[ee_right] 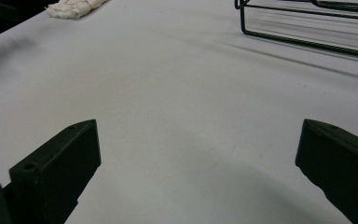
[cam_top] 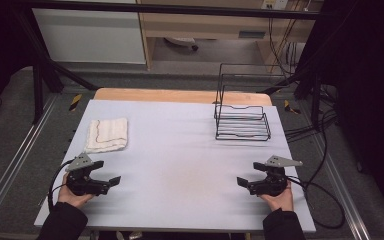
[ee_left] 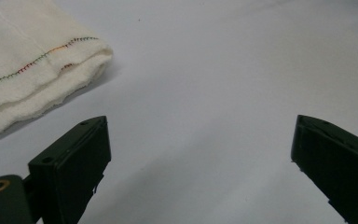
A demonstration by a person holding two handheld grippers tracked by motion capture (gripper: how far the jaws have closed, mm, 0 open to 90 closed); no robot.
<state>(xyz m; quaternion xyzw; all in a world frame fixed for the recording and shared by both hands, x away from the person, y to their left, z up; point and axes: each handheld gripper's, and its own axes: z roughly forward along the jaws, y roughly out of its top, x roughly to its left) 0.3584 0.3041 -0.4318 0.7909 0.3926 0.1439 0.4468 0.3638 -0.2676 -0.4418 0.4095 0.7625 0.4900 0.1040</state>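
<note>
A folded white towel (cam_top: 107, 134) with a coloured stitched hem lies on the left part of the white table top (cam_top: 180, 150). A black wire rack (cam_top: 242, 120) stands at the back right. My left gripper (cam_top: 109, 172) rests near the front left, just in front of the towel, open with nothing between its jaws. In the left gripper view the towel (ee_left: 32, 70) lies up and to the left of the open left gripper (ee_left: 201, 135). My right gripper (cam_top: 249, 174) sits near the front right, open and holding nothing. Beyond the open right gripper (ee_right: 199, 135), the rack (ee_right: 307, 28) is at the upper right and the towel (ee_right: 74, 7) far off.
A wooden board edge (cam_top: 180, 95) shows behind the table top. Black frame bars and cables (cam_top: 320, 150) run along the right side. A hand holds each gripper at the table's front edge. Bare table surface lies between the two grippers.
</note>
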